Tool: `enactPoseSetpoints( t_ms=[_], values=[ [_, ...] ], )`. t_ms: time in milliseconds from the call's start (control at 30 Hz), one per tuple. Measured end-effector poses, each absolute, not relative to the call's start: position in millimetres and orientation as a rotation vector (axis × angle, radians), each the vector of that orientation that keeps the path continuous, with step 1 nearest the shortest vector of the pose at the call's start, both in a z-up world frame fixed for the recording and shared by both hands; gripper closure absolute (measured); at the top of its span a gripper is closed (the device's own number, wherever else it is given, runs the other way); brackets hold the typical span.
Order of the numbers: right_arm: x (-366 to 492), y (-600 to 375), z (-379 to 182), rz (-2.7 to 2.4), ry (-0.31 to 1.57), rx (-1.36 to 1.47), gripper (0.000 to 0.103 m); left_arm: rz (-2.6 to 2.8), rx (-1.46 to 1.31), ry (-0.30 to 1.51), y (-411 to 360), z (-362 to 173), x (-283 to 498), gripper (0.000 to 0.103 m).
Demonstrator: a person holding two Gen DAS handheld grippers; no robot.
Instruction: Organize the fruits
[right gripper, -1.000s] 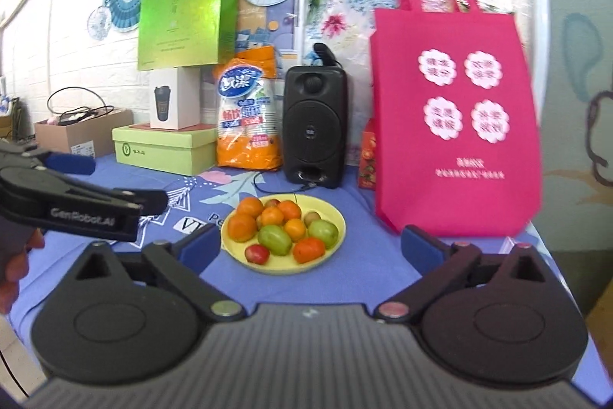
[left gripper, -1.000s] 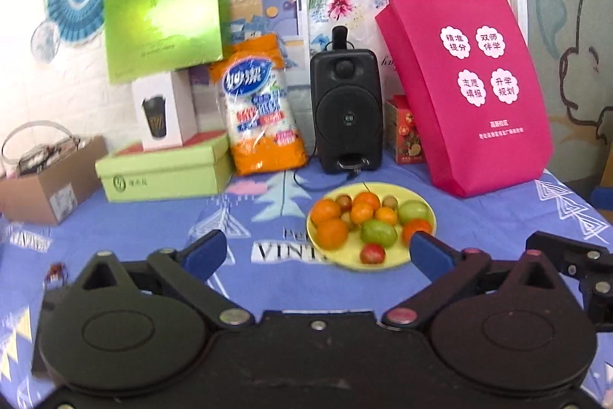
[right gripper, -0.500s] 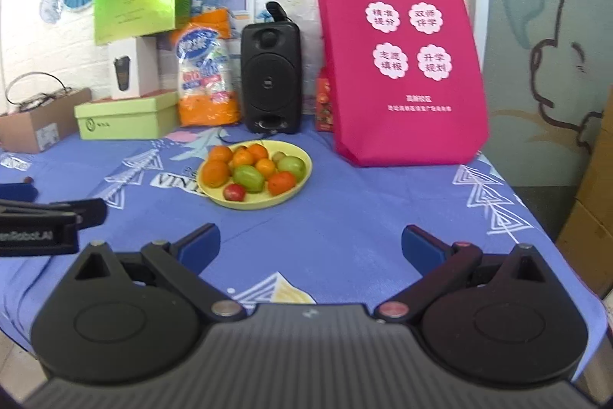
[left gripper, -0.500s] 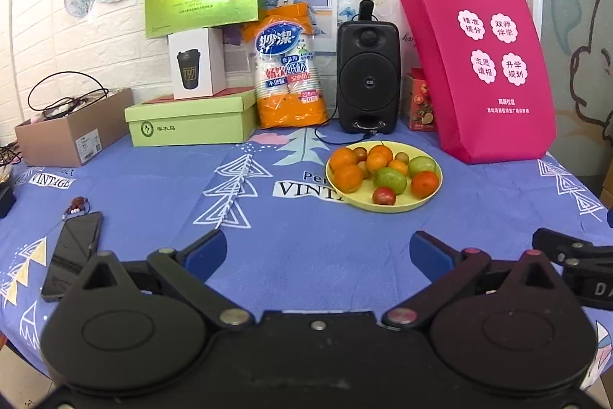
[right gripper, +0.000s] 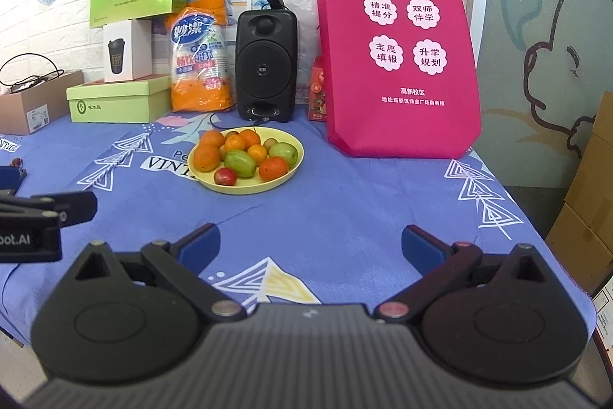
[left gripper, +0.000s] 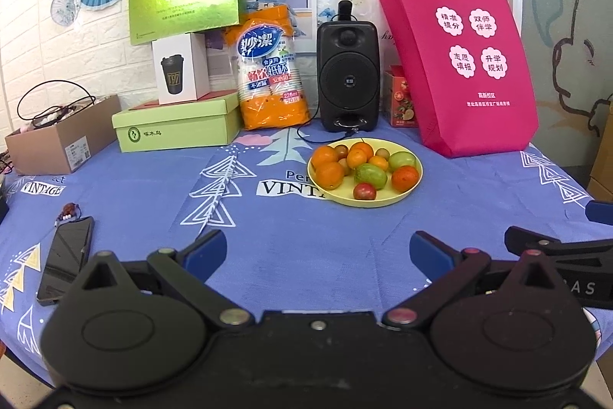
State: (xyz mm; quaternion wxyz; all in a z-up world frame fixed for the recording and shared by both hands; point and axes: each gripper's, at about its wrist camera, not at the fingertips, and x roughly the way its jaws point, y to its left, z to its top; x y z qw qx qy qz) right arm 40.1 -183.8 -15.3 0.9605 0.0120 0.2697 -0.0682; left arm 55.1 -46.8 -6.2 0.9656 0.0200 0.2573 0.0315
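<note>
- left gripper [left gripper: 317, 252]: jaws spread wide, nothing between, above bench [left gripper: 153, 186]
- right gripper [right gripper: 310, 244]: jaws spread wide, nothing held
- fruits [left gripper: 364, 165] piled on yellow plate [left gripper: 383, 200], mid-bench, in front of black speaker [left gripper: 348, 75], well apart from both grippers

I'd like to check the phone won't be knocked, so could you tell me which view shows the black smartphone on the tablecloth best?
The left wrist view: the smartphone lies flat in full sight on the blue tablecloth, left of the left gripper. The right wrist view does not show it at all.
</note>
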Motion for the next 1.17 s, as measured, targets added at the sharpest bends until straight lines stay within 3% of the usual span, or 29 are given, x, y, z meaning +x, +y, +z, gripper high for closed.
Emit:
enactPoseSetpoints(
  t_ms=[1167],
  values=[
    [46, -186, -26, -0.112, 0.573, 0.015, 0.0, 0.091, -0.027, 0.551, -42, -8, 64, 0.0]
  ],
)
